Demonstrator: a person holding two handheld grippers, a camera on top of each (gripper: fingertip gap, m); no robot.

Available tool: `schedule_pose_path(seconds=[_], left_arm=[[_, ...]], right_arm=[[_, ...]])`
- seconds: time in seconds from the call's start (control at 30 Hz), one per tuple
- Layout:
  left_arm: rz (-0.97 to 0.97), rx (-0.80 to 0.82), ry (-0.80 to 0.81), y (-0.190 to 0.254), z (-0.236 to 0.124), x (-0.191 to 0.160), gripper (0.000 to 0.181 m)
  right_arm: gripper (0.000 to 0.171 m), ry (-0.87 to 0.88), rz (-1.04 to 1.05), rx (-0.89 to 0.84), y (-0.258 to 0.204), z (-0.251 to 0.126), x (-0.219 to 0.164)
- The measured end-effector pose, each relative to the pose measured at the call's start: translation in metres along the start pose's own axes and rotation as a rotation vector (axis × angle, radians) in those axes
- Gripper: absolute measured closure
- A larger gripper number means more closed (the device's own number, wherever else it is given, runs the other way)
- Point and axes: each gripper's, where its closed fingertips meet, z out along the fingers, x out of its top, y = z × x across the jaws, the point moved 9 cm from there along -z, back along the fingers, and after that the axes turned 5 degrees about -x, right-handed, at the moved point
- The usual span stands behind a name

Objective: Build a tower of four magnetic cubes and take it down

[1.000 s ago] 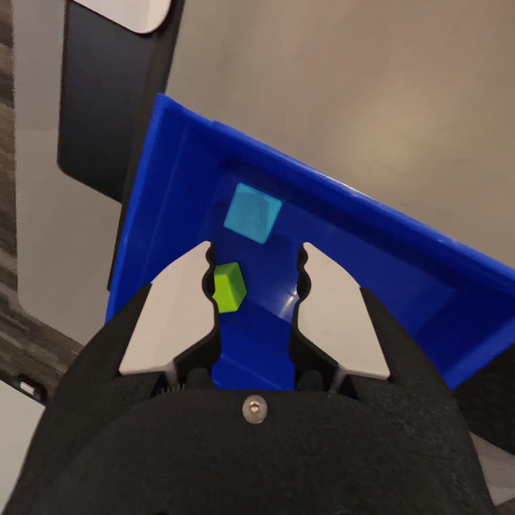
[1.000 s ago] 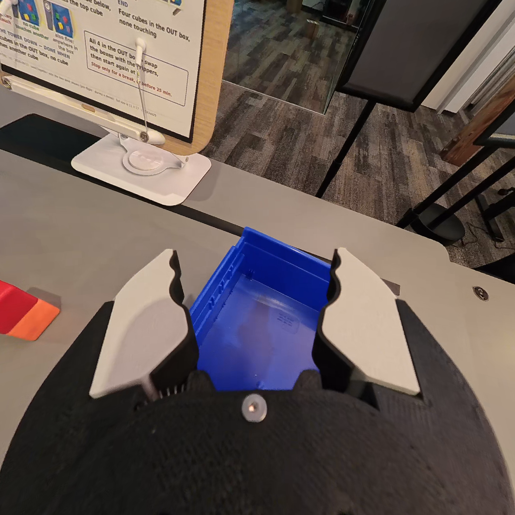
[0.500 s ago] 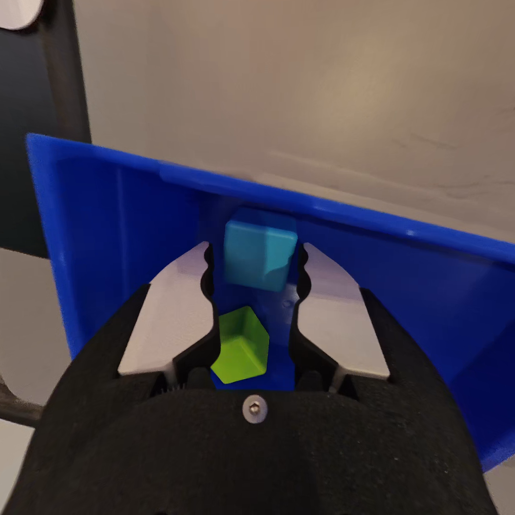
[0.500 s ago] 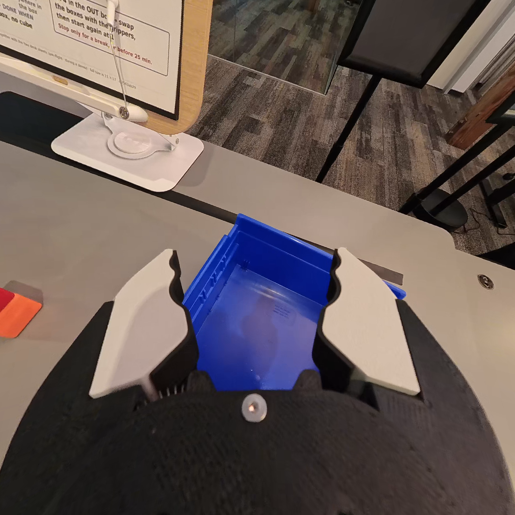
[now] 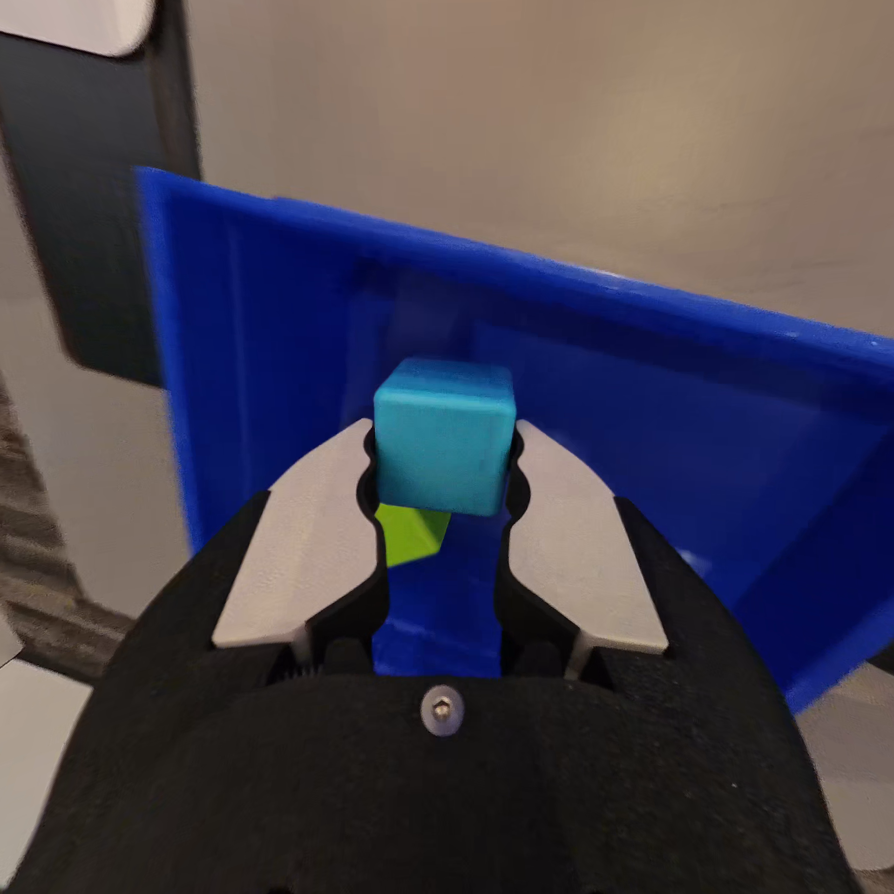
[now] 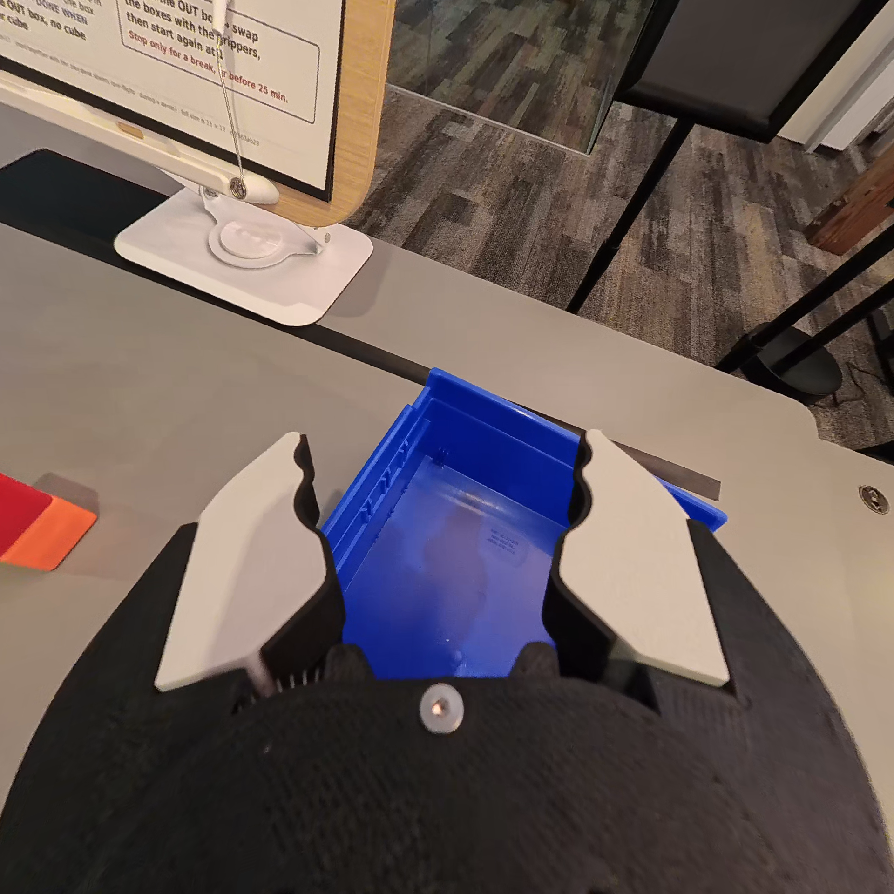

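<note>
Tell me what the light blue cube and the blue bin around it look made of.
Light blue cube: probably matte plastic, judging by its even colour, rounded edges and lack of glare. Blue bin: looks like moulded plastic with a semi-gloss finish; small highlights sit along its rim.

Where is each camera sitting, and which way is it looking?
Left wrist view: sits on the left gripper, looking down along its fingers into a blue bin; the fingers clamp a light blue cube, with a green cube below.
Right wrist view: sits on the right gripper, looking down over another blue bin, which holds nothing, on a grey table; its fingers are spread.
Shared: each shows its own gripper, a blue bin and the table.
</note>
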Motion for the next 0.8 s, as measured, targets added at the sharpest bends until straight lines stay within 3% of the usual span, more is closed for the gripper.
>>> schedule_pose_path(seconds=[0.13, 0.23, 0.3, 0.4, 0.53, 0.8], left_arm=[[0.001, 0.107, 0.074, 0.016, -0.075, 0.016, 0.131], [0.079, 0.144, 0.148, 0.043, -0.122, 0.056, 0.131], [0.162, 0.108, 0.193, 0.068, -0.135, 0.093, 0.131], [0.294, 0.044, 0.223, 0.101, -0.127, 0.152, 0.131], [0.353, -0.034, 0.196, 0.117, -0.088, 0.210, 0.132], [0.295, -0.132, 0.060, 0.116, -0.033, 0.241, 0.132]], right_arm=[[0.068, 0.026, 0.017, 0.013, 0.003, -0.009, 0.004], [0.068, 0.068, 0.041, 0.037, 0.004, -0.017, 0.009], [0.068, 0.082, 0.052, 0.047, 0.005, -0.022, 0.011], [0.068, 0.087, 0.059, 0.066, 0.004, -0.025, 0.010], [0.068, 0.092, 0.059, 0.084, 0.004, -0.030, 0.010], [0.068, 0.115, 0.079, 0.117, 0.005, -0.035, 0.011]])
